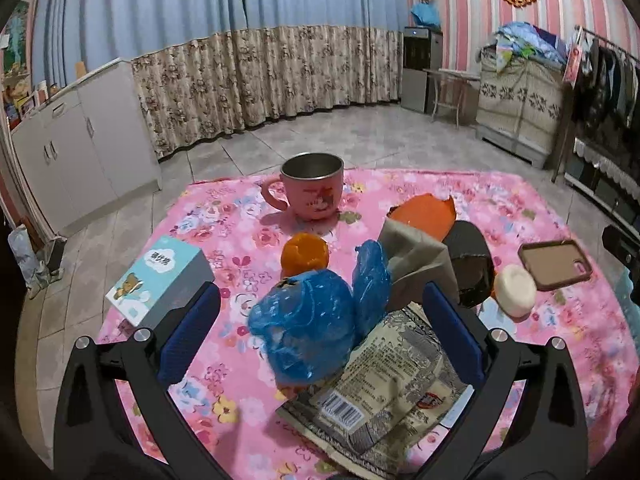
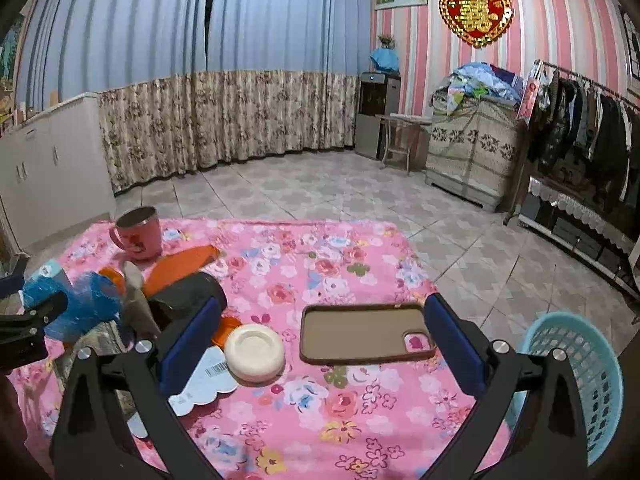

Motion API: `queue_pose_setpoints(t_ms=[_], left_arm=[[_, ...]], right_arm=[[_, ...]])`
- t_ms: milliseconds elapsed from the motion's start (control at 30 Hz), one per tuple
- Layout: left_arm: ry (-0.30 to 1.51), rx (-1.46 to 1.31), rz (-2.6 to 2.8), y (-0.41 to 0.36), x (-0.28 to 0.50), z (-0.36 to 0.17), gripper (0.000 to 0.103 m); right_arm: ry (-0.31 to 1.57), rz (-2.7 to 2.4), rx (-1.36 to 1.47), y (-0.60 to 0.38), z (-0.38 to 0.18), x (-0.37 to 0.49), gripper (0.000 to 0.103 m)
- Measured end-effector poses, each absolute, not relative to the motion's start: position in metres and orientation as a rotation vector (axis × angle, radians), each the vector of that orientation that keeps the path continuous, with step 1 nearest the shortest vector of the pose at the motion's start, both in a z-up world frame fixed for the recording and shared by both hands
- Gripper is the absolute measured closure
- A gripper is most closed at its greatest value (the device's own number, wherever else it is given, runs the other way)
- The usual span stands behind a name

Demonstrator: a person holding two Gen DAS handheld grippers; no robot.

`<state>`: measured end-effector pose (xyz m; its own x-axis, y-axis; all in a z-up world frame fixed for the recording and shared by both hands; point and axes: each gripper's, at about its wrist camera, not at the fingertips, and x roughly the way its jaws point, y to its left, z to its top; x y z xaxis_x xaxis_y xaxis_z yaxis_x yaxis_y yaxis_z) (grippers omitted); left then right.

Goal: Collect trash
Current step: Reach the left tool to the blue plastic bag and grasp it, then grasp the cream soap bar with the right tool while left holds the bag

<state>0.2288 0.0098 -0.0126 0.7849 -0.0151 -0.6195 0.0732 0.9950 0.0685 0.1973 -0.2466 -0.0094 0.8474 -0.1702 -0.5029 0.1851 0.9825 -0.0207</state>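
Trash pile on pink floral cloth (image 2: 360, 264): crumpled blue plastic bag (image 1: 308, 320) at centre, lying on printed snack wrapper (image 1: 384, 392), w/ orange peel (image 1: 305, 254), brown paper (image 1: 420, 264) & dark wrapper (image 1: 470, 268) just behind. Left gripper (image 1: 320, 340) had jaws apart, either side of bag, not clamping; right gripper (image 2: 320, 344) likewise apart, over phone case (image 2: 360, 334) & white round lid (image 2: 255, 352). Pink mug (image 1: 314, 188) at far edge, tissue box (image 1: 160, 280) to left, light-blue basket (image 2: 580, 380) off cloth's right side.

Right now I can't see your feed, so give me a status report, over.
Both grippers open, holding nothing. Left gripper straddles blue plastic bag on snack wrapper. Right gripper over phone case; basket at right. Nothing blocking.
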Motion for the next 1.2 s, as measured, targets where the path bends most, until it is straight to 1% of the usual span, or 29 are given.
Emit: queue_pose_setpoints(t_ms=[100, 133, 167, 200, 267, 300, 333, 367, 400, 433, 467, 500, 600, 867, 1200], left_arm=[[0.689, 0.094, -0.051, 0.006, 0.239, -0.023, 0.007], [0.706, 0.096, -0.054, 0.005, 0.243, -0.028, 0.013], [0.716, 0.097, -0.061, 0.005, 0.246, -0.031, 0.020], [0.727, 0.098, -0.070, 0.005, 0.248, -0.034, 0.023], [0.742, 0.098, -0.084, 0.005, 0.250, -0.039, 0.036], [0.748, 0.093, -0.090, 0.007, 0.251, -0.040, 0.040], [0.759, 0.076, -0.098, 0.009, 0.252, -0.043, 0.047], [0.767, 0.056, -0.109, 0.010, 0.254, -0.044, 0.059], [0.773, 0.034, -0.124, 0.011, 0.255, -0.045, 0.067], [0.782, 0.009, -0.142, 0.012, 0.256, -0.047, 0.080], [0.787, -0.004, -0.153, 0.013, 0.257, -0.047, 0.089], [0.781, -0.013, -0.159, 0.015, 0.256, -0.045, 0.092], [0.741, -0.009, -0.148, 0.020, 0.252, -0.034, 0.095], [0.616, 0.008, -0.077, 0.046, 0.234, 0.005, 0.095], [0.665, -0.033, -0.011, 0.082, 0.248, -0.006, 0.094]], right_arm=[[0.556, -0.190, 0.023, -0.248, -0.021, 0.201, 0.004], [0.562, -0.187, 0.021, -0.247, -0.022, 0.202, 0.004], [0.568, -0.185, 0.019, -0.248, -0.024, 0.202, 0.004], [0.571, -0.185, 0.018, -0.248, -0.026, 0.202, 0.004], [0.575, -0.189, 0.016, -0.249, -0.028, 0.204, 0.004], [0.579, -0.190, 0.017, -0.249, -0.029, 0.204, 0.004], [0.585, -0.188, 0.022, -0.250, -0.031, 0.205, 0.004], [0.591, -0.184, 0.029, -0.250, -0.032, 0.205, 0.004], [0.594, -0.183, 0.033, -0.250, -0.033, 0.206, 0.004], [0.596, -0.182, 0.036, -0.251, -0.033, 0.205, 0.004], [0.592, -0.184, 0.030, -0.251, -0.034, 0.205, 0.004], [0.592, -0.191, 0.022, -0.250, -0.035, 0.204, 0.004], [0.589, -0.195, 0.019, -0.249, -0.037, 0.203, 0.004], [0.607, -0.190, -0.017, -0.240, -0.047, 0.203, 0.004], [0.673, -0.147, -0.029, -0.224, -0.060, 0.219, 0.004]])
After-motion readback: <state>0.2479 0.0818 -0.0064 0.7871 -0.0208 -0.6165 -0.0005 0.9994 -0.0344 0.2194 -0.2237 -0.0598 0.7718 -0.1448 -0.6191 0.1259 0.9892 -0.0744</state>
